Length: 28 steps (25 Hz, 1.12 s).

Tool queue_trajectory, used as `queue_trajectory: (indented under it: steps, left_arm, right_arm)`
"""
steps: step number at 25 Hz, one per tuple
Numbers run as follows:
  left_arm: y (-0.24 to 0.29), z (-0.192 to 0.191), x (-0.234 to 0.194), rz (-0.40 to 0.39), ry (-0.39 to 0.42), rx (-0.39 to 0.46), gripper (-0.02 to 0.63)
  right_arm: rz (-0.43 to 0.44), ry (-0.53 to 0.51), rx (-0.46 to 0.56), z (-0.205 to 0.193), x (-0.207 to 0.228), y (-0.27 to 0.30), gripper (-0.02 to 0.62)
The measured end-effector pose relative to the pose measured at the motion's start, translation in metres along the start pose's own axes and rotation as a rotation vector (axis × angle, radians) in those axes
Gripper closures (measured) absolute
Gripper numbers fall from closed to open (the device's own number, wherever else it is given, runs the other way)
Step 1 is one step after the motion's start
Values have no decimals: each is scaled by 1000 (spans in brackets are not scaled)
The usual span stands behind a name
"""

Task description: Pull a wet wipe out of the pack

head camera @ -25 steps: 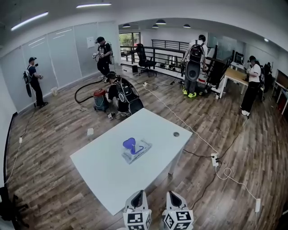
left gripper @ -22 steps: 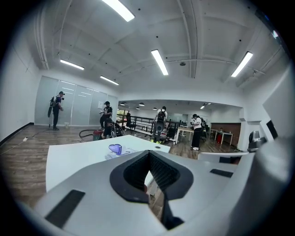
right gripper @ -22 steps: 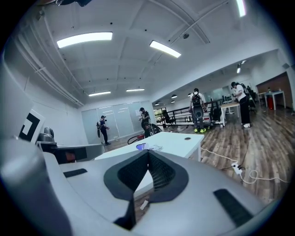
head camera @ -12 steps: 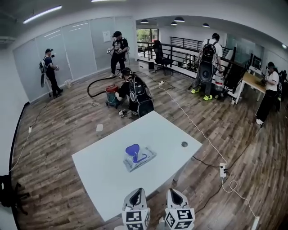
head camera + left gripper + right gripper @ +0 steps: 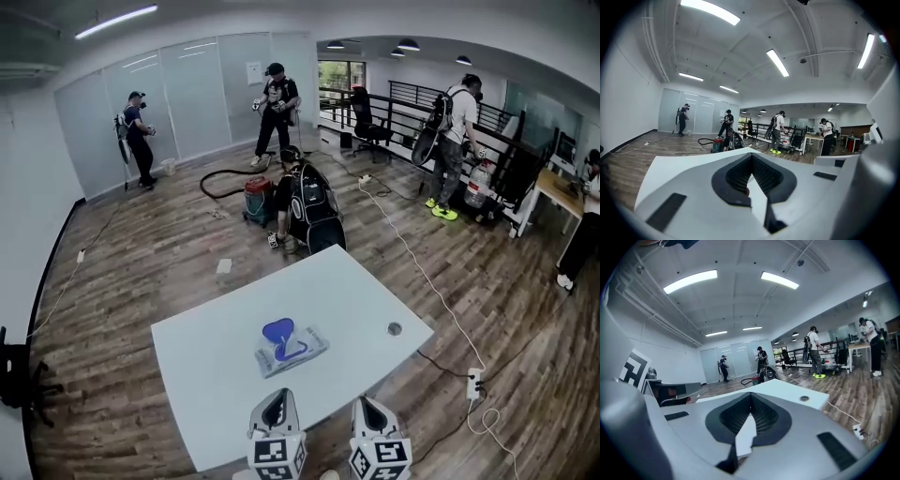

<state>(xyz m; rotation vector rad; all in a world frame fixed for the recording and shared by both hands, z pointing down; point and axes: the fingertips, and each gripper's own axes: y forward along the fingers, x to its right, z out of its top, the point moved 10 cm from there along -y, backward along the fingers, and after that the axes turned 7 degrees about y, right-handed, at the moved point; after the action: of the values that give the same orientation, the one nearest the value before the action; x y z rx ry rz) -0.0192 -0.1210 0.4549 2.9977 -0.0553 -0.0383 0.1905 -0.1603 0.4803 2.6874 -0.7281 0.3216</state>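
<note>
The wet wipe pack (image 5: 291, 351) lies flat near the middle of the white table (image 5: 206, 375), its blue lid (image 5: 278, 330) flipped up. My left gripper (image 5: 276, 409) and right gripper (image 5: 371, 413) hover side by side over the table's near edge, short of the pack and touching nothing. In the left gripper view the left gripper (image 5: 751, 156) has its jaws meeting at the tip, shut and empty. The right gripper (image 5: 751, 396) looks the same in its own view, shut with nothing held. The pack shows in neither gripper view.
A round cable hole (image 5: 395, 329) sits near the table's right corner. Beyond the far edge a person crouches (image 5: 309, 206) beside a red vacuum (image 5: 257, 200) with a hose. Other people stand around the room. A power strip (image 5: 473, 382) and cable lie on the floor at right.
The view has come closer to the table, so the pack now sits lower in the frame and nearer both grippers. Both grippers stay shut and side by side.
</note>
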Motion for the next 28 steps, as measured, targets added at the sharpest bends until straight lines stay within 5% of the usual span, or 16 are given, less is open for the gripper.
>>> queue_trajectory:
  steps: [11, 28]
  left_arm:
    - [35, 5, 2, 32, 1, -43, 606]
    - [49, 5, -53, 173, 6, -44, 606]
  right_arm:
    - [71, -32, -51, 19, 10, 57, 586]
    - [221, -94, -87, 11, -11, 152, 586]
